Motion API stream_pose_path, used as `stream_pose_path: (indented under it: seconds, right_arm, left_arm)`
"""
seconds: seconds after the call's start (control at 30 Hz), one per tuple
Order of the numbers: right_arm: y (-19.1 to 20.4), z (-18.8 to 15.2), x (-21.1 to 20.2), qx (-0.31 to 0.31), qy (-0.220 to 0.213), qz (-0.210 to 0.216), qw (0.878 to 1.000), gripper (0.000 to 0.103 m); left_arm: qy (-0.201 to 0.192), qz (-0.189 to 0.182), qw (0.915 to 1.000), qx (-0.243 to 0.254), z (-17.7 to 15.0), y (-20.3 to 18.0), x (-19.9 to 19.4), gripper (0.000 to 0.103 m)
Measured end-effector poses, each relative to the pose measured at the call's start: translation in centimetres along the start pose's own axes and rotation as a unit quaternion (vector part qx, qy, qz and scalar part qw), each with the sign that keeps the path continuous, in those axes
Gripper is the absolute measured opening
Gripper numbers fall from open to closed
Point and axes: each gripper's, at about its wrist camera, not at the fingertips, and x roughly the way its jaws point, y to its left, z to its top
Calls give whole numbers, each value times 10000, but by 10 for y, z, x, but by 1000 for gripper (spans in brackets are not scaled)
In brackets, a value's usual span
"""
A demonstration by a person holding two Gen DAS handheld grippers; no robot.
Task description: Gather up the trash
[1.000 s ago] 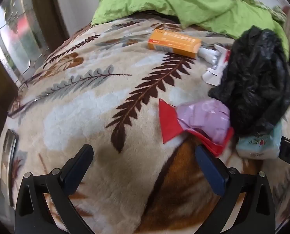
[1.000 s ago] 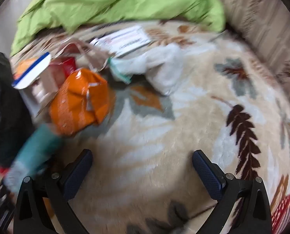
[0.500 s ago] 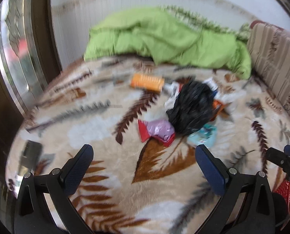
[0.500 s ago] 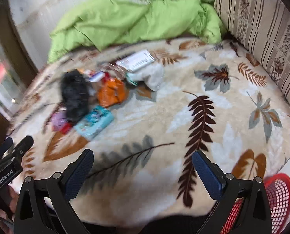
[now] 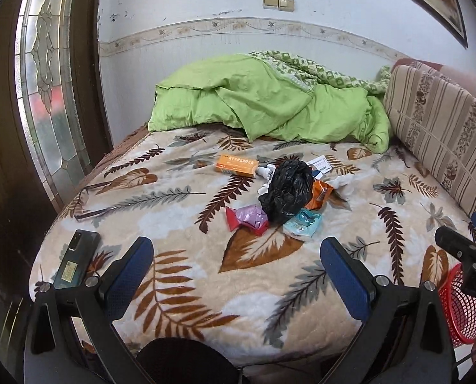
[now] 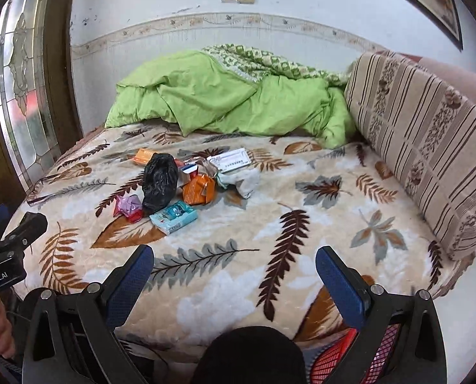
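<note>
Evidently at the outset: both the left gripper (image 5: 236, 260) and right gripper (image 6: 234, 267) hover empty, jaws wide, well short of the litter around the crumpled black plastic bag (image 5: 286, 190) mid-bed, so an approach comes next.

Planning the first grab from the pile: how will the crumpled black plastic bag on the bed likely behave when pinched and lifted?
The black plastic bag looks crumpled and thin, so it will probably be floppy and sag from wherever it is pinched. Its glossy film may slip between the jaws unless a thick fold is caught. It leans against the orange packet, so lifting might nudge that.
</note>
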Motion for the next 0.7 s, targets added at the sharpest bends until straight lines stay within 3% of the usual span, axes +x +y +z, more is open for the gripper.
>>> stream_pose_path:
  seconds: [0.2,0.7]
  right_arm:
    - [8,-5,-13,-168,-182,-66,9997,102]
    - [12,-8,-22,-209,-149,-135,9996,102]
  left_arm:
    - [-121,71,9998,122,-2,-5,-12,103]
    - [-72,-3,9999,96,-1,-8,-17,103]
